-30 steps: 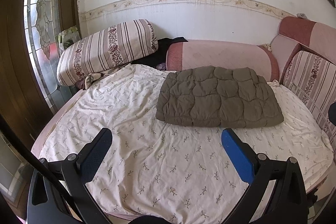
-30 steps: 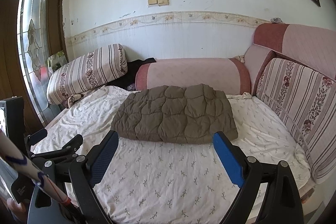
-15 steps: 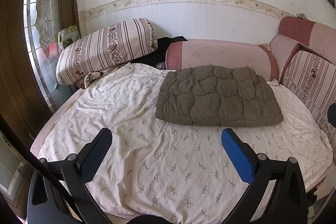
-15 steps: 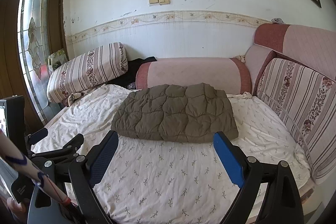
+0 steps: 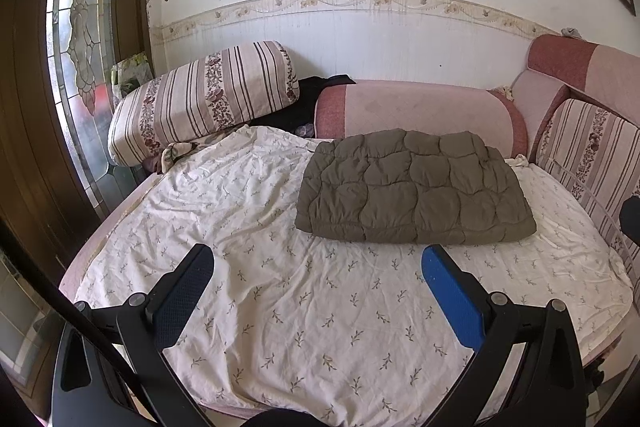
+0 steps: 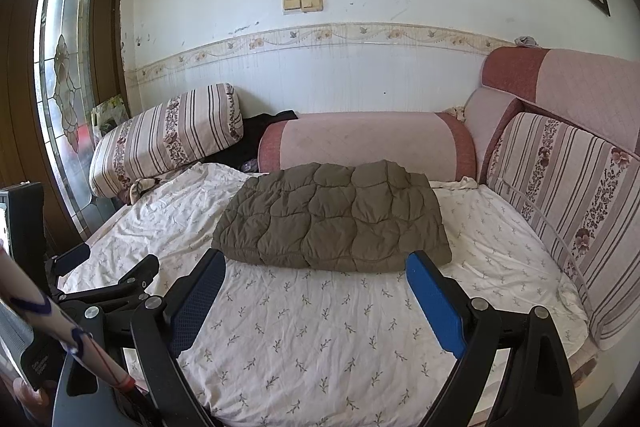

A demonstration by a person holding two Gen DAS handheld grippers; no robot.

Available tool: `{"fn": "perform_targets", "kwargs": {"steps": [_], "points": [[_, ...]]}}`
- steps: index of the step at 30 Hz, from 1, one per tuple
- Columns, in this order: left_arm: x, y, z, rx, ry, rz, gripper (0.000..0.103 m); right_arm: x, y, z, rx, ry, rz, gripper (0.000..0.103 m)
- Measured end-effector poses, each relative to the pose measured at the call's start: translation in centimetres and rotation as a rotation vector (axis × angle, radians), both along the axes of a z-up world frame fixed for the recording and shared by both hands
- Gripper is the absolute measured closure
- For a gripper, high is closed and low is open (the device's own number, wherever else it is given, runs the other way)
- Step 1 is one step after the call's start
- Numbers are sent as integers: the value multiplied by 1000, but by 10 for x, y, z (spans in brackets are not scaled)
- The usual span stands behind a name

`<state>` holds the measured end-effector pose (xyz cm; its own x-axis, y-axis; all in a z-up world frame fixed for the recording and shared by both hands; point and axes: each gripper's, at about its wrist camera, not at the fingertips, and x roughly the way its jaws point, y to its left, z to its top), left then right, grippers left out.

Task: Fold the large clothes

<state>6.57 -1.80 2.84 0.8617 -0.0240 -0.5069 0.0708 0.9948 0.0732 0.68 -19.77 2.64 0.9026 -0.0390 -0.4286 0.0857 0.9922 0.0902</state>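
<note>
A quilted olive-brown jacket [image 5: 412, 187] [image 6: 332, 219] lies folded into a flat rectangle at the back middle of the bed, on a white sheet with a leaf print [image 5: 280, 287] [image 6: 320, 327]. My left gripper [image 5: 316, 267] hangs open above the sheet's front half, well short of the jacket, with nothing between its fingers. My right gripper [image 6: 316, 275] is open too, its fingertips just in front of the jacket's near edge and apart from it. In the right wrist view the left gripper [image 6: 108, 267] shows at the lower left.
A striped bolster [image 5: 200, 103] leans at the back left, a pink bolster [image 5: 416, 111] lies along the wall, and striped cushions [image 6: 568, 195] line the right side. Dark clothing [image 5: 316, 91] sits between the bolsters. A stained-glass door [image 5: 76, 75] stands left of the bed.
Both views have drifted slightly back and up from the bed. The jacket has not moved and both grippers stay open.
</note>
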Motion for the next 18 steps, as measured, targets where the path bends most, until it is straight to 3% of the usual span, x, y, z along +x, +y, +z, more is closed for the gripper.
{"fn": "perform_targets", "kwargs": {"steps": [18], "points": [[-28,4,26,-14,-60,3,0,-24,6,16,-18,-43,-5,8]]}}
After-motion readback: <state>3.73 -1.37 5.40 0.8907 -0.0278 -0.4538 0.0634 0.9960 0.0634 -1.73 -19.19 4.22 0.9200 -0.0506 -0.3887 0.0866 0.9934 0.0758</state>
